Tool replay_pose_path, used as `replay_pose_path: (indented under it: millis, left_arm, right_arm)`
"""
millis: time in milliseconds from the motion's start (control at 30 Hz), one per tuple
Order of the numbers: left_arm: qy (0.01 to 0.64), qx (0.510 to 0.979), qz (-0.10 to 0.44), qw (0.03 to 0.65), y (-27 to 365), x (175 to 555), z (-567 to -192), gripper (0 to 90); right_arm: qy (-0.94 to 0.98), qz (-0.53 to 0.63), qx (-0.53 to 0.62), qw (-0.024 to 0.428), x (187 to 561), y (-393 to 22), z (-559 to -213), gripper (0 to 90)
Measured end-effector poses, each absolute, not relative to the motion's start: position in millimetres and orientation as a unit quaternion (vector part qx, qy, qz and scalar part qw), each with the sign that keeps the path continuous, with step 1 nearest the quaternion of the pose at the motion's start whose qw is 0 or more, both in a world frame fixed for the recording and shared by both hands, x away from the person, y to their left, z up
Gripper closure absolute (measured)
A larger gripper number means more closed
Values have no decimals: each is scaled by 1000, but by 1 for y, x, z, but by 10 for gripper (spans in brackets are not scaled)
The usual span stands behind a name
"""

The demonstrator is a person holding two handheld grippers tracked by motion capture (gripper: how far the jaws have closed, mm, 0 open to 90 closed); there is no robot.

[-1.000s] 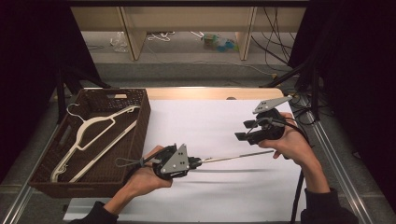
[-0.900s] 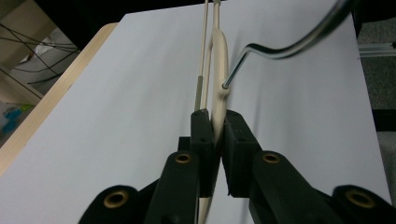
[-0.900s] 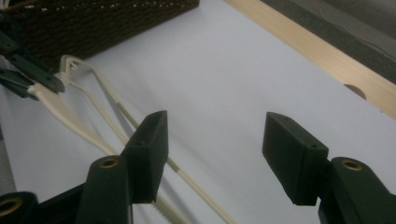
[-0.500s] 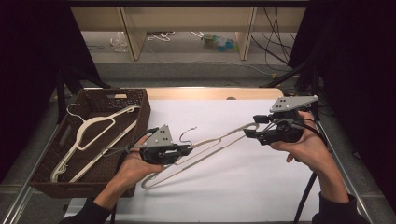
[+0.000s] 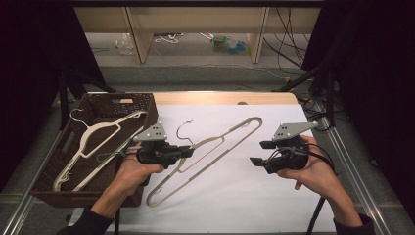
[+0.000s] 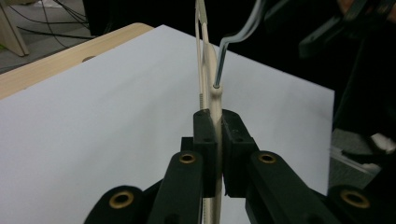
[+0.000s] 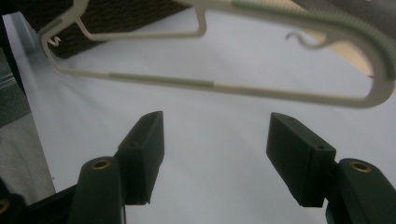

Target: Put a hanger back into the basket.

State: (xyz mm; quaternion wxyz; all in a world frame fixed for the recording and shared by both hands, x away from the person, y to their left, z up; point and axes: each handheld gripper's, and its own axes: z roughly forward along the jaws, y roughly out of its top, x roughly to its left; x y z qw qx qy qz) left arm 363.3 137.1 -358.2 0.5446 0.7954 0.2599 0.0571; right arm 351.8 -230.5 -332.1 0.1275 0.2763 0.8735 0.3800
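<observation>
A cream plastic hanger (image 5: 220,147) with a metal hook (image 5: 183,129) slants over the white sheet. My left gripper (image 5: 188,151) is shut on it at the neck, just below the hook. In the left gripper view the pads (image 6: 205,133) pinch the hanger's (image 6: 215,93) thin edge. My right gripper (image 5: 258,152) hangs open to the right of the hanger, apart from it. Its jaws have just been opening and nothing is between them. In the right gripper view the hanger (image 7: 163,80) passes beyond the fingertips of the gripper (image 7: 215,121).
A dark wicker basket (image 5: 98,100) at the left holds more cream hangers (image 5: 93,142). A white sheet (image 5: 274,196) covers the wooden table (image 5: 220,98). Metal rails run along both sides, with cables and shelving on the floor beyond.
The right gripper has come off the hanger's far end and drawn back toward the person. The left gripper has carried the hanger leftward, and the hanger has turned to a slant.
</observation>
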Motion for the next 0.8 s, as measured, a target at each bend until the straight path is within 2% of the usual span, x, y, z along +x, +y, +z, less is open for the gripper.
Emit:
replay_pose_path:
  millis: [467,800]
  left_arm:
    - [308,750,24,585,169,353,-332,858]
    - [312,766,42,561,191,343,-291,858]
  right_arm:
    - [880,359,287,118,343,-236,-361,365]
    - [890,334,296,96,335,-243,-379,365]
